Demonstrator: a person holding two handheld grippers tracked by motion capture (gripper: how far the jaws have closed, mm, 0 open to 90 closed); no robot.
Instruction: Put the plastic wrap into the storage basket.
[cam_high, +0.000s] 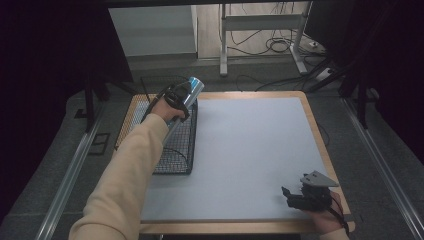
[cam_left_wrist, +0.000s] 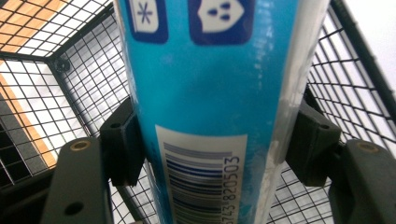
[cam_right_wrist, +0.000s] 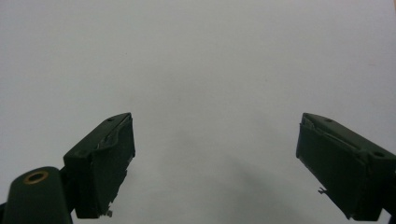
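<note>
A blue cylindrical can (cam_high: 191, 90) with a barcode label (cam_left_wrist: 201, 182) is held above the black wire basket (cam_high: 180, 150) at the table's left. My left gripper (cam_high: 176, 100) is shut on the can, its two black jaws pressing the can's sides (cam_left_wrist: 210, 93); basket mesh (cam_left_wrist: 56, 98) shows behind it. Near the table's front right corner my right gripper (cam_high: 300, 196) rests low with its jaws wide apart (cam_right_wrist: 215, 154) and nothing between them, facing the bare grey mat (cam_right_wrist: 201, 70).
A grey mat (cam_high: 250, 150) covers the wooden table (cam_high: 320, 145). A desk frame and cables (cam_high: 270, 40) stand on the floor beyond the far edge. Metal rails (cam_high: 385, 165) run along both sides.
</note>
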